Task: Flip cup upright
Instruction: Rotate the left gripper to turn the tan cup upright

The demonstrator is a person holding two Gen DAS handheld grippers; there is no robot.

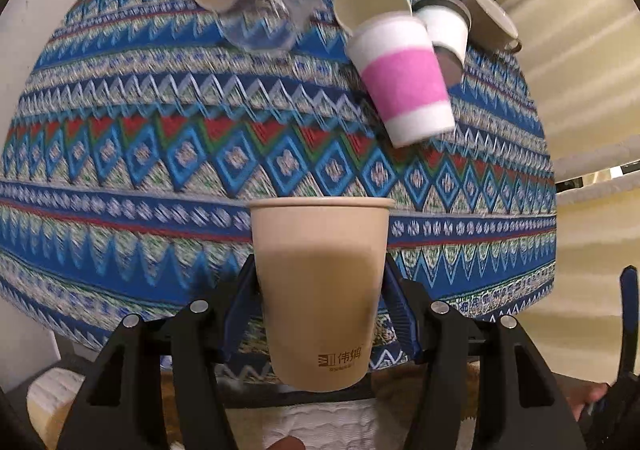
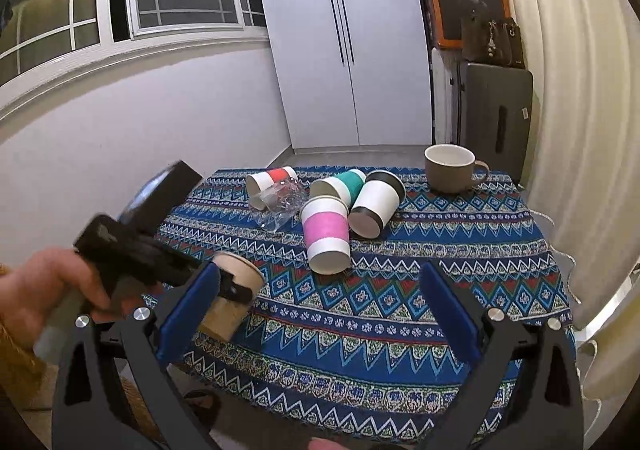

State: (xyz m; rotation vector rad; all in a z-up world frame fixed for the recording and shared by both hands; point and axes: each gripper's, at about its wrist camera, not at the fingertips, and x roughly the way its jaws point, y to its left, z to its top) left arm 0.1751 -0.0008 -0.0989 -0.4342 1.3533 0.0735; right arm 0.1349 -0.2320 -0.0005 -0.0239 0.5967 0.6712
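Observation:
My left gripper (image 1: pixel 320 290) is shut on a plain tan paper cup (image 1: pixel 322 290), holding it by its sides with the rim up, above the near edge of the patterned table (image 1: pixel 120 170). In the right wrist view the same cup (image 2: pixel 232 298) sits tilted in the left gripper (image 2: pixel 236 286) at the table's left edge. My right gripper (image 2: pixel 320 306) is open and empty over the near part of the table (image 2: pixel 440 290).
Several cups lie on their sides at the far end: a pink-banded one (image 2: pixel 326 236), a red-banded one (image 2: pixel 270 182), a teal one (image 2: pixel 340 186), a black-rimmed one (image 2: pixel 378 204) and a clear plastic one (image 2: pixel 280 206). A grey mug (image 2: pixel 452 168) stands upright far right.

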